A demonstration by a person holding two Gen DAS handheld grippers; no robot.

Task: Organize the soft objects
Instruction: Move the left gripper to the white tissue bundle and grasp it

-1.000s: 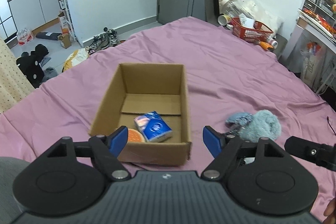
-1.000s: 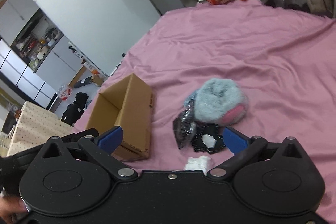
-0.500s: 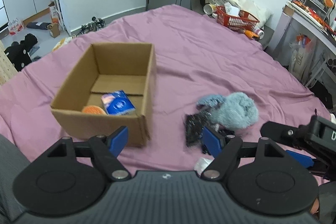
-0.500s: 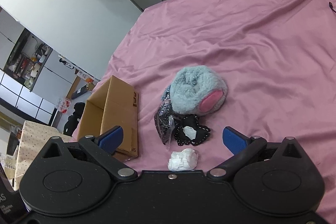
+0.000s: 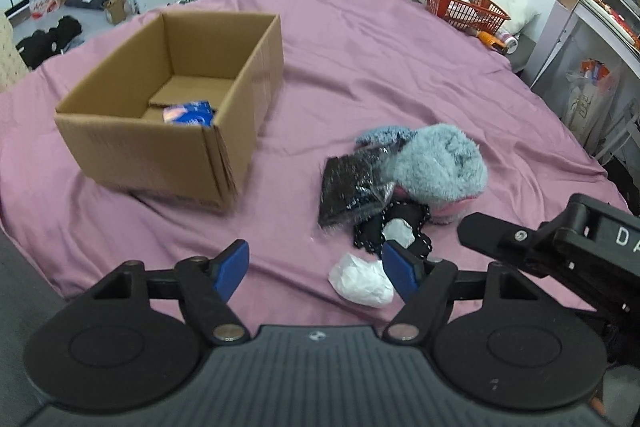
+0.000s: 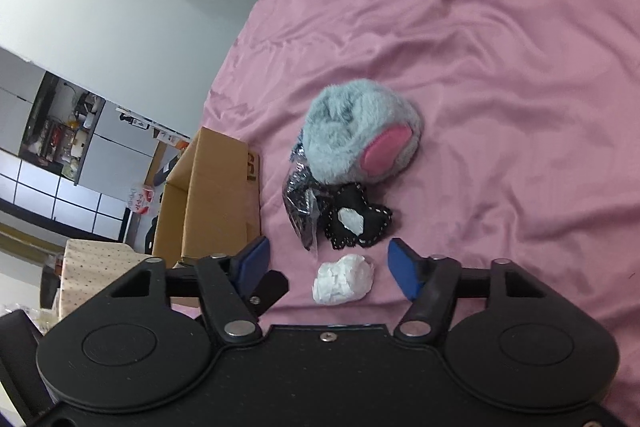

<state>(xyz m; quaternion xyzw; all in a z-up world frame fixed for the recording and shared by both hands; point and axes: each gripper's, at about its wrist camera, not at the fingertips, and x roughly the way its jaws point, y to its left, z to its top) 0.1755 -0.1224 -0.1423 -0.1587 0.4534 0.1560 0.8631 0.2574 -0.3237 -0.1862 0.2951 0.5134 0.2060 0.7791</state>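
The blue fingers of the right gripper are wide apart and hold nothing. The white crumpled wad lies on the pink sheet right between them, touching neither one.

The left gripper has its fingers wide apart too, with nothing in them. In that view the wad sits just beside its right finger.

Just past the wad lies a black stitched cloth with a shiny black packet touching it. The fluffy blue toy leans on both. The cardboard box stands well apart from the wad, with a blue packet inside.
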